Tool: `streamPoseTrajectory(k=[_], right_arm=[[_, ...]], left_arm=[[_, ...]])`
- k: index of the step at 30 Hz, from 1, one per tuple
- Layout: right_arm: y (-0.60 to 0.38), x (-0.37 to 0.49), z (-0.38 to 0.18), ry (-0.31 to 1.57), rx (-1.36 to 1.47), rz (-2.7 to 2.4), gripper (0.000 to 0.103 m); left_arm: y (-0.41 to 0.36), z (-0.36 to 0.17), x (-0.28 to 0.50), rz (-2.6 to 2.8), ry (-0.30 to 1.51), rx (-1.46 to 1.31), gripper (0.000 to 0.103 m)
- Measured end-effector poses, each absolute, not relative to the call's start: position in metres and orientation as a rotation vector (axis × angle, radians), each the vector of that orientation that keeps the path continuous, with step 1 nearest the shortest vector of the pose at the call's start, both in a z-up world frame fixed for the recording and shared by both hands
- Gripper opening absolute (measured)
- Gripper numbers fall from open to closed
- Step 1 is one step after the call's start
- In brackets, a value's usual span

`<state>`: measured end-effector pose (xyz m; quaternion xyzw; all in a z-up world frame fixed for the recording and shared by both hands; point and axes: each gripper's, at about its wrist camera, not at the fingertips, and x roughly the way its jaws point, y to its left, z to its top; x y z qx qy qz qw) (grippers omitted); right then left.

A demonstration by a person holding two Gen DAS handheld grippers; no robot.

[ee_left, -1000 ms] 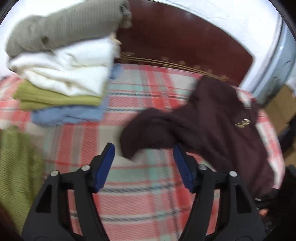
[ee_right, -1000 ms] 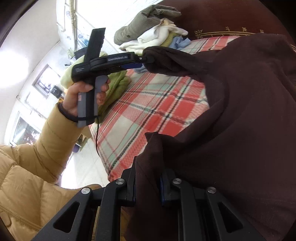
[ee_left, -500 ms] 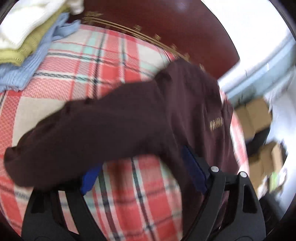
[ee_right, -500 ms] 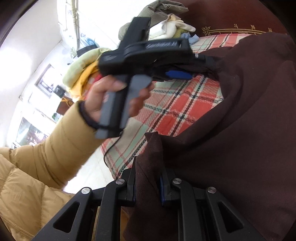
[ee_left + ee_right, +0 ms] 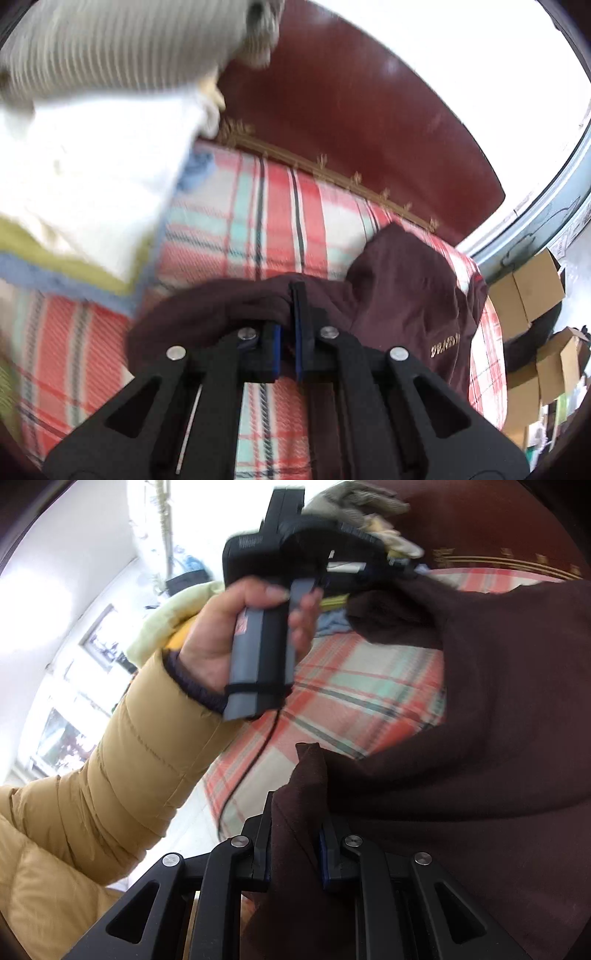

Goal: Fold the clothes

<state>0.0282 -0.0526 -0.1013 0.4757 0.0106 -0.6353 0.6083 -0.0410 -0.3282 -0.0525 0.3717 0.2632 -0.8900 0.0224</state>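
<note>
A dark maroon sweatshirt with a small gold logo lies over the plaid bedsheet. My left gripper is shut on its sleeve, which drapes over the fingers. In the right wrist view the sweatshirt fills the right side. My right gripper is shut on a fold of its edge. The left gripper shows there too, held in a hand, pinching the sleeve end above the bed.
A stack of folded clothes, grey, white, green and blue, sits at the left by the dark red headboard. Cardboard boxes stand beside the bed at the right. Yellow-green clothes lie beyond the hand.
My left gripper went from open to shut on the sleeve and lifted it toward the folded stack. My right gripper kept its hold on the sweatshirt edge.
</note>
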Motion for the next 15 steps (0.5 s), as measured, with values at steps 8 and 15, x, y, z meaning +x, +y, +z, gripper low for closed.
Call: streamPoseTrajectory(k=[8,15], right_arm=[[-0.054,0.036,-0.124,0.136,1.143,-1.481,0.047],[0.076,0.011,-0.087,-0.039,1.090,-1.796,0.068]], left_arm=[[-0.326,-0.087,-0.006,-2.754,0.785,1.289,0.061],[-0.300,-0.094,0.081,-2.907,0.695,1.343,0.088]])
